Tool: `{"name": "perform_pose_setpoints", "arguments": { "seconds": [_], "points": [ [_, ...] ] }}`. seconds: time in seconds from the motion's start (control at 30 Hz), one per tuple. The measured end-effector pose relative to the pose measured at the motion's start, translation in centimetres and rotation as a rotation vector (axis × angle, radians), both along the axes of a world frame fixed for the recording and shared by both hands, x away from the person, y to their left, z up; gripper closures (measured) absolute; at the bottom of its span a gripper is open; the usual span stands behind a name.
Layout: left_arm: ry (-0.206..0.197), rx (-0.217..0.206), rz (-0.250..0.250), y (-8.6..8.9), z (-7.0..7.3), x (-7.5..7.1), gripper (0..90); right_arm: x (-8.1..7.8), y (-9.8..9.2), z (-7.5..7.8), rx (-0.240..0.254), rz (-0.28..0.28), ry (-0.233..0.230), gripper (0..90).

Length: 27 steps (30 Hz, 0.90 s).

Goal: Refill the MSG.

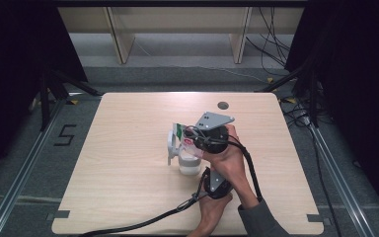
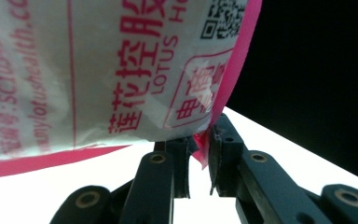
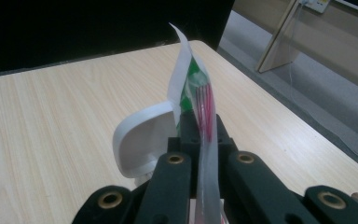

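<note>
A thin plastic packet (image 1: 183,134) with pink and green print hangs over a white container (image 1: 189,165) in the middle of the table. My right gripper (image 1: 191,139), the one with the grey plate on top, is shut on the packet's upper edge (image 3: 191,88). In the right gripper view (image 3: 203,135) the film stands upright between the jaws. My left gripper (image 1: 205,173) comes in from the near side. In the left gripper view (image 2: 200,149) it pinches the packet's pink corner (image 2: 204,148), with the printed face (image 2: 98,70) looming above. A white curved lid or handle (image 3: 140,140) sticks out from the container's left side (image 1: 170,145).
The light wooden table (image 1: 128,197) has a round cable hole (image 1: 222,105) near its far edge. A black cable (image 1: 143,224) trails from the left gripper toward the front edge. Wooden shelf legs (image 1: 121,42) stand on the floor beyond the table.
</note>
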<state>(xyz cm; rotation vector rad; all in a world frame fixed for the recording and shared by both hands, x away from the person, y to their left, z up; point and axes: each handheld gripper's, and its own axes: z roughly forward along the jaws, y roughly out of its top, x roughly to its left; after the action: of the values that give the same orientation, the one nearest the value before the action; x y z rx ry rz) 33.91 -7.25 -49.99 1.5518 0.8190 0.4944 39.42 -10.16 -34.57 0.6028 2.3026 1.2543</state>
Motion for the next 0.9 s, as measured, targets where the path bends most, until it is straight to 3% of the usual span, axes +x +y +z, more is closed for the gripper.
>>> {"name": "perform_pose_setpoints", "arguments": {
  "seconds": [0.3, 0.37, 0.4, 0.43, 0.53, 0.57, 0.67, 0.9],
  "points": [
    [-0.007, -0.002, 0.015, -0.12, 0.03, -0.11, 79.2, 0.07, 0.09, 0.01, 0.009, -0.018, 0.004, 89.5],
    [-0.008, -0.002, 0.020, -0.10, 0.10, -0.07, 79.2, 0.11, 0.00, 0.17, 0.003, 0.009, 0.016, 89.6],
    [-0.008, -0.002, 0.020, -0.11, 0.10, -0.06, 79.2, 0.16, 0.00, 0.17, 0.016, 0.000, -0.001, 89.6],
    [-0.006, -0.004, 0.020, -0.14, 0.08, -0.07, 79.2, 0.04, -0.02, 0.19, 0.021, -0.014, 0.018, 89.6],
    [-0.007, -0.012, 0.023, -0.30, -0.01, -0.17, 79.2, 0.28, -0.02, 0.13, -0.002, 0.002, 0.007, 89.5],
    [-0.005, -0.010, 0.022, -0.26, 0.00, -0.12, 79.2, 0.07, 0.03, 0.10, 0.005, -0.014, 0.038, 89.6],
    [-0.007, -0.010, 0.025, -0.24, 0.05, -0.11, 79.3, 0.24, -0.03, 0.08, 0.016, -0.011, 0.008, 89.5],
    [-0.007, -0.017, 0.027, -0.24, 0.12, -0.14, 79.2, 0.27, 0.10, 0.16, 0.007, 0.002, 0.009, 89.5]
  ]
}}
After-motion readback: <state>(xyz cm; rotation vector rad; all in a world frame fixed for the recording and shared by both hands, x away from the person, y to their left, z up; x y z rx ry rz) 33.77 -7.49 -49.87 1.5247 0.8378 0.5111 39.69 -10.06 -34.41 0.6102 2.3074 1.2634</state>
